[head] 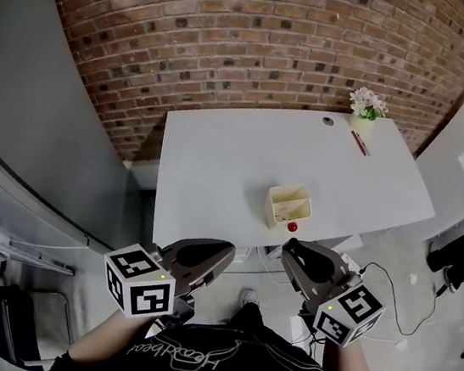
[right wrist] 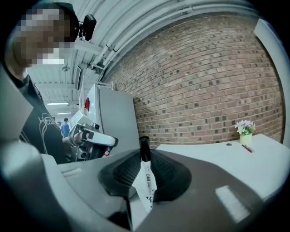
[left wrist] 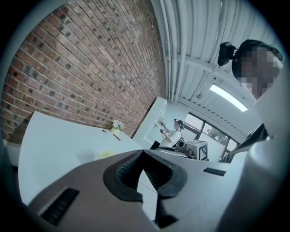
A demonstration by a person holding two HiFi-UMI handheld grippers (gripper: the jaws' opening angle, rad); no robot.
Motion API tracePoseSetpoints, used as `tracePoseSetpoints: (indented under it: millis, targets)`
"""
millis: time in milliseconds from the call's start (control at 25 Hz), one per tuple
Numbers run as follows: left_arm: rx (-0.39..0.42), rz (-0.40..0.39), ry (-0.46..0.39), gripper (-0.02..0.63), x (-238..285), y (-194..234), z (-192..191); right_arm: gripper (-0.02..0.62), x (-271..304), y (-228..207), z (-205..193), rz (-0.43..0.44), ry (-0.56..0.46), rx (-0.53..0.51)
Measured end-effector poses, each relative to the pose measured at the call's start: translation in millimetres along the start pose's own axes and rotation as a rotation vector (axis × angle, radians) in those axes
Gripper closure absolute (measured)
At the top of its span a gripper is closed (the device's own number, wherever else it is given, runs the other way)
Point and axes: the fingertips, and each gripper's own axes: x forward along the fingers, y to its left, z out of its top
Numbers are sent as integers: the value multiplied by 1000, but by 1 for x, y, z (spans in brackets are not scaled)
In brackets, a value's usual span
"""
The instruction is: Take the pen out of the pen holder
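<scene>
A pale yellow pen holder stands near the front edge of the white table. In the left gripper view the pen holder is only a faint yellow shape. A small red round thing sits just at its near side. My right gripper is off the table's front edge, and in its own view the right gripper is shut on a white marker pen whose black cap sticks up between the jaws. My left gripper hangs beside it, and its own view shows the left gripper with jaw tips together and nothing between them.
A red pen lies at the table's far right beside a small flower pot. A brick wall runs behind the table. Grey panels stand at the left, cables and dark gear lie on the floor at the right. Another person stands far off.
</scene>
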Motion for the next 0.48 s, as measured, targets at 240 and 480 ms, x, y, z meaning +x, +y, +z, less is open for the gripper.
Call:
tracePoseSetpoints:
  millis: [240, 480]
  targets:
    - [15, -31, 5, 604, -9, -11, -7, 526, -6, 25, -7, 35, -27, 77]
    - [22, -35, 11, 604, -17, -11, -14, 526, -9, 35, -14, 24, -52, 127]
